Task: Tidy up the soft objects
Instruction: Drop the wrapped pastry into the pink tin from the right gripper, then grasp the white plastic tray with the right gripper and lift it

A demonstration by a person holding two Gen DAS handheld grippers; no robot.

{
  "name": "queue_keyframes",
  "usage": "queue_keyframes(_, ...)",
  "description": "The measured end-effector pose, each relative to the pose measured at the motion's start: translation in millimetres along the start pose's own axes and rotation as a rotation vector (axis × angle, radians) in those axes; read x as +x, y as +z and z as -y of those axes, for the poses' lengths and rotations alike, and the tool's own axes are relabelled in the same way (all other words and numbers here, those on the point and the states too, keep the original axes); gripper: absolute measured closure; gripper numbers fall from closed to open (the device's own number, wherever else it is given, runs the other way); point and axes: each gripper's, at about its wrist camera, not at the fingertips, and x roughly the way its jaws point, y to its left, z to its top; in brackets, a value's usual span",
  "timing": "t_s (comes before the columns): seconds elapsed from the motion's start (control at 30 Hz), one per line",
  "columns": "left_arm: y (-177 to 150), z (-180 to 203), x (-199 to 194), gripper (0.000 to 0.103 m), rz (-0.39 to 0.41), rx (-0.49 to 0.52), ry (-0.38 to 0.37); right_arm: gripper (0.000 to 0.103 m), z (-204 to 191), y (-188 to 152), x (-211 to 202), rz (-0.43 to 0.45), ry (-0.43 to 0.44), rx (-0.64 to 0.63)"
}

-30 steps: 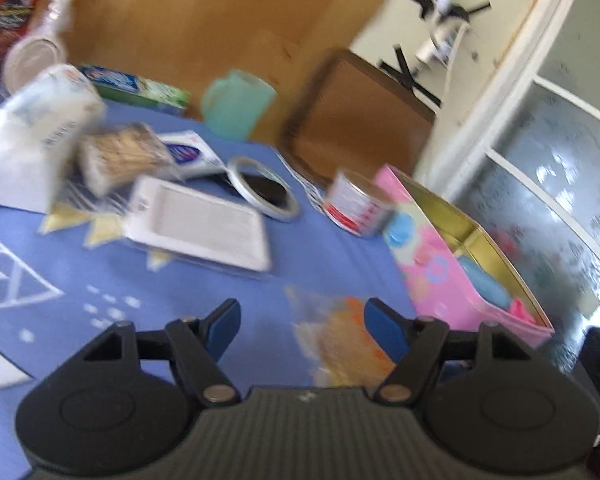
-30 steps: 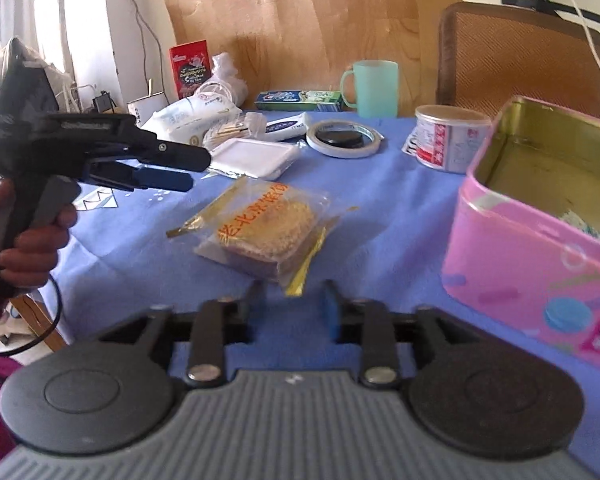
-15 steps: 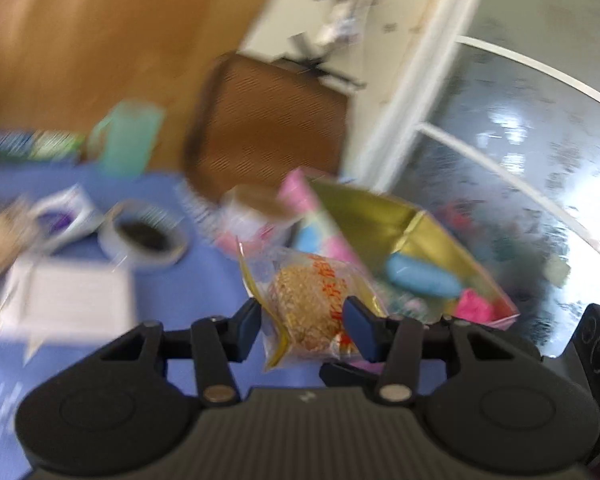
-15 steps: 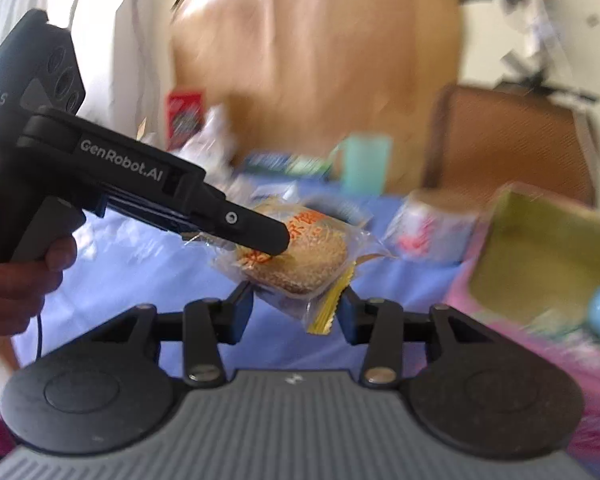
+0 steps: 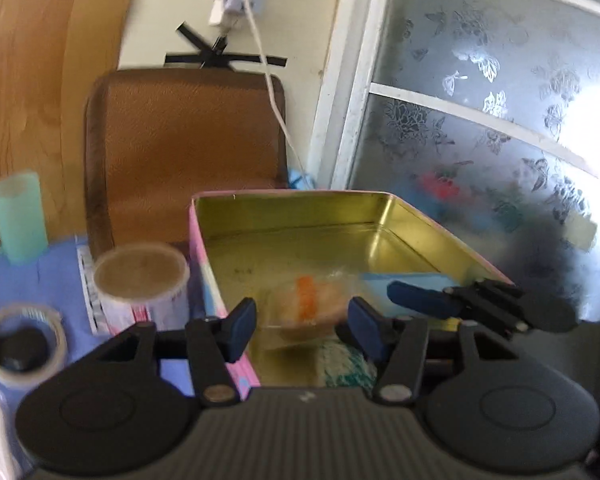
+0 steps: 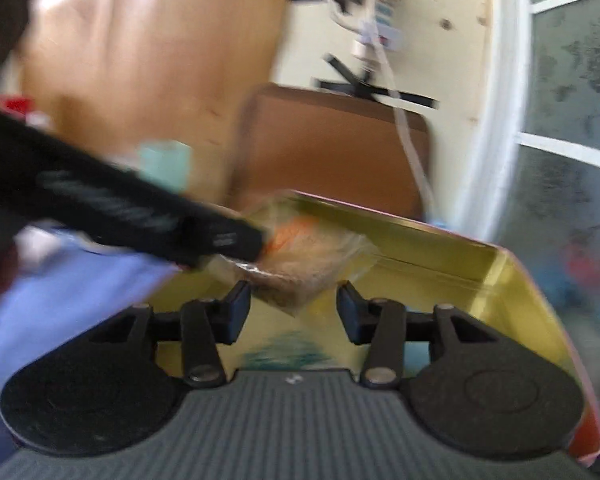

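The left hand-held gripper (image 5: 302, 328) is positioned over the open pink tin (image 5: 432, 226). Its jaws are opening; the wrapped cake packet (image 5: 308, 304) lies between and just beyond the pads, and pad contact cannot be confirmed. The right hand-held gripper (image 6: 293, 312) has its jaws opening with nothing gripped; the packet is just ahead of its fingertips. The tin stands on the table (image 5: 32, 276), beside a round lidded tub (image 5: 140, 276) and a tape roll (image 5: 22, 344).

Black tool (image 5: 302, 326), blue pads (image 5: 242, 328)
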Motion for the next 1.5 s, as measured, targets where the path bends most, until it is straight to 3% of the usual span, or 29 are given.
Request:
queue_keyframes(0.13, -19, -14, -30, 0.051, 0.023, 0.001, -0.003, 0.053, 18, -5, -7, 0.028, 0.048, 0.109)
queue_keyframes(0.3, -44, -40, -62, 0.051, 0.016, -0.042, 0.006, 0.053, 9, -7, -23, 0.084, 0.086, 0.145)
queue_keyframes(0.6, -96, -117, -126, 0.051, 0.029, -0.229, 0.178, 0.053, -51, 10, -44, 0.157, 0.325, 0.067)
queue_keyframes(0.83, -124, -181, -167, 0.051, 0.048, -0.386, 0.349, 0.053, -112, 2, -13, -0.012, 0.502, 0.023)
queue_keyframes(0.97, -124, -217, -179, 0.043, 0.072, -0.506, 0.385, 0.052, -134, 4, 15, -0.137, 0.568, 0.017)
queue_keyframes(1.03, -117, -231, -178, 0.039, 0.076, -0.536, 0.383, 0.049, -146, 9, 22, -0.152, 0.572, 0.009)
queue_keyframes(1.1, -108, -238, -170, 0.038, 0.071, -0.531, 0.378, 0.038, -154, 16, 32, -0.166, 0.575, 0.009)
queue_keyframes(1.17, -100, -242, -158, 0.038, 0.055, -0.509, 0.371, 0.036, -162, 24, 42, -0.165, 0.578, 0.006)
queue_keyframes(1.23, -94, -244, -143, 0.039, 0.028, -0.484, 0.369, 0.036, -170, 30, 53, -0.175, 0.575, -0.012)
queue_keyframes(1.37, -99, -232, -130, 0.054, -0.003, -0.447, 0.336, 0.04, -182, 30, 67, -0.212, 0.598, -0.028)
queue_keyframes(1.4, -101, -223, -130, 0.054, -0.007, -0.426, 0.326, 0.047, -182, 29, 67, -0.215, 0.607, -0.03)
queue_keyframes(1.5, -111, -194, -137, 0.054, -0.024, -0.339, 0.331, 0.047, -183, 23, 50, -0.182, 0.562, -0.078)
